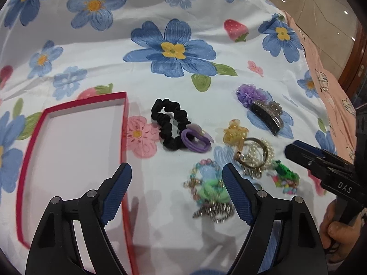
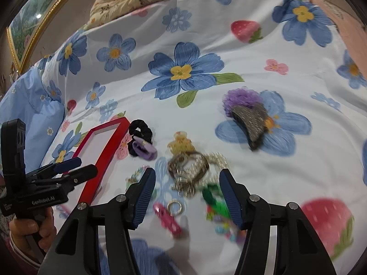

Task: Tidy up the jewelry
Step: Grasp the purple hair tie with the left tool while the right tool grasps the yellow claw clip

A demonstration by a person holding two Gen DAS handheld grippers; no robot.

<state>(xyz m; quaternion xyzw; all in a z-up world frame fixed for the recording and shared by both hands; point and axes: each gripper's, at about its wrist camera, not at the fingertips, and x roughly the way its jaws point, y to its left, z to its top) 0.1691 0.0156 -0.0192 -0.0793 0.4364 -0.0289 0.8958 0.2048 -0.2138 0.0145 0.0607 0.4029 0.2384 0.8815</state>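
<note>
The left gripper (image 1: 177, 176) hangs over a flowered bedsheet (image 1: 188, 18) with its jaws spread wide and nothing between them. Its left finger sits over the right wall of an open red box (image 1: 125, 123), whose white inside lies to the left of the jaws. Just inside the right finger lies a blurred beaded bracelet (image 1: 206, 190) with a green knot, touching or nearly touching that finger; I cannot tell which. Ahead of the jaws lies a black scrunchie (image 1: 169, 123) with a purple hair tie (image 1: 195, 141) resting on its near end. Ahead and to the right sit a yellow claw clip (image 1: 235, 131), a tangle of pearl and metal bracelets (image 1: 254, 155), and farther off a dark hair clip (image 1: 266, 114) against a purple ruffle.

The right gripper (image 2: 187, 183) also has its jaws spread apart, empty. Between them and just ahead lies the bracelet tangle (image 2: 190, 167). Between the fingers, nearer the camera, lie a small ring (image 2: 175, 207) and a pink clip (image 2: 167, 220). A green and multicoloured bead piece (image 2: 215, 199) lies beside the right finger.
</note>
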